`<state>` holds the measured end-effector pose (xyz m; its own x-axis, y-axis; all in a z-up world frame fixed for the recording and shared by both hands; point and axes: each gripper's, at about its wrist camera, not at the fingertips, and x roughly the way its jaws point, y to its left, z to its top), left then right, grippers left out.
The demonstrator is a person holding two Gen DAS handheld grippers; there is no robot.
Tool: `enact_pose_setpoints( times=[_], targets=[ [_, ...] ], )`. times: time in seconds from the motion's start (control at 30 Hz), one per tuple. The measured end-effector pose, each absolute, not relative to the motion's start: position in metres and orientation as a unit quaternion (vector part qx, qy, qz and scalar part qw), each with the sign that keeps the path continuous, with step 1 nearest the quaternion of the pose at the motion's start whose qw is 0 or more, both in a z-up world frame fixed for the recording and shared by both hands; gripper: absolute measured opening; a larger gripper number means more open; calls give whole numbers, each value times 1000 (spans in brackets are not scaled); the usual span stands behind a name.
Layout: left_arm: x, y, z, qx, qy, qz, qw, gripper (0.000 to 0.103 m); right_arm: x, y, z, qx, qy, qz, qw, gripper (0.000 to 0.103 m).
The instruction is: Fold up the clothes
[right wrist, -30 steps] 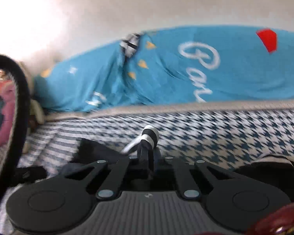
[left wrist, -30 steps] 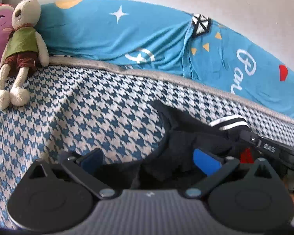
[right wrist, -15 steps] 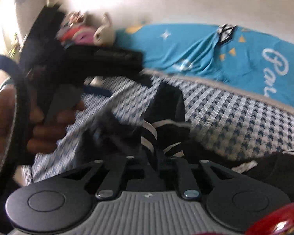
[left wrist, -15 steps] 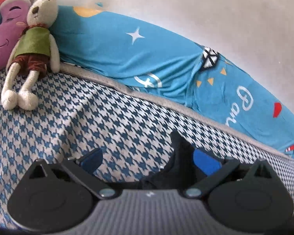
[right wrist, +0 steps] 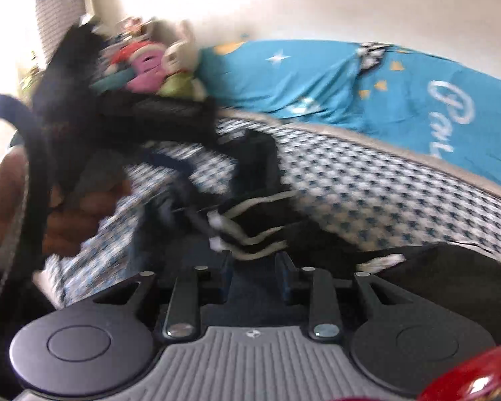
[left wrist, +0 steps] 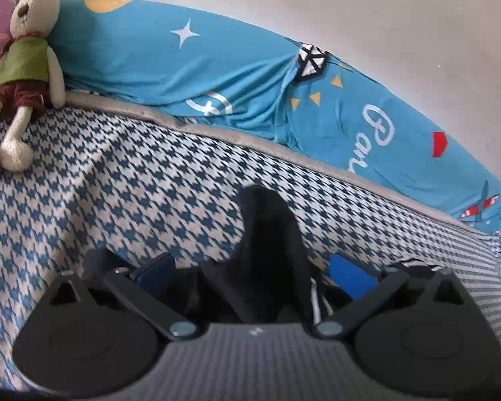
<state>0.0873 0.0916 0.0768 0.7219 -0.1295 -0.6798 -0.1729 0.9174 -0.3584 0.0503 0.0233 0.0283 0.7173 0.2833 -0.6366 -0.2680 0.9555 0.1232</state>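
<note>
**laundrybot_fan:** Anyone get why the black garment (left wrist: 267, 234) is bunched up in the middle of the bed (left wrist: 117, 183) like that?

**foldit42:** My guess is it's being gathered for a fold. In the left wrist view a dark hump of it rises right between the fingers of the left gripper (left wrist: 250, 272), and those blue pads are spread wide with cloth lying between them, not pinched. So released, sitting over the fabric rather than holding it.

**laundrybot_fan:** And the right one?

**foldit42:** The right gripper (right wrist: 254, 277) has its fingers standing a little apart, with a striped edge of the garment (right wrist: 250, 230) just ahead of them. That shot is smeared, but I see a gap and nothing clamped in it, so I'd call it let go too. You can also see the person's left hand (right wrist: 73, 220) gripping the other tool's handle.

**laundrybot_fan:** What does the clothing look like?

**foldit42:** Black, soft, crumpled, with thin white stripes along one trim. It lies on the houndstooth cover, well short of the blue blanket (left wrist: 217, 67) and the stuffed rabbit (left wrist: 23, 77). Can't tell whether it's a half-made fold or just a heap.
</note>
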Motion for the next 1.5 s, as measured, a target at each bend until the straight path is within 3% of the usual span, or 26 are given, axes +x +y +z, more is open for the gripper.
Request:
enact_pose_setpoints(
  times=[0.27, 0.63, 1.0, 1.17, 1.23, 1.4, 1.5],
  targets=[
    [82, 72, 64, -209, 402, -12, 891, 103, 58, -39, 24, 74, 358, -6, 931, 33],
    [89, 42, 41, -193, 444, -28, 874, 103, 58, -105, 21, 191, 346, -138, 908, 52],
    [85, 28, 22, -174, 470, -32, 864, 103, 92, -93, -2, 184, 353, -148, 905, 67],
    [82, 26, 27, -174, 459, -38, 871, 103, 107, -88, -17, 162, 368, -171, 899, 67],
    [82, 25, 27, -175, 459, -37, 870, 103, 112, -85, -22, 150, 376, -177, 897, 65],
    [86, 28, 23, -185, 464, -35, 865, 103, 118, -76, -28, 123, 382, -163, 901, 20],
    [91, 28, 18, -194, 467, -31, 862, 102, 116, -72, -23, 129, 369, -153, 908, 14]
  ],
)
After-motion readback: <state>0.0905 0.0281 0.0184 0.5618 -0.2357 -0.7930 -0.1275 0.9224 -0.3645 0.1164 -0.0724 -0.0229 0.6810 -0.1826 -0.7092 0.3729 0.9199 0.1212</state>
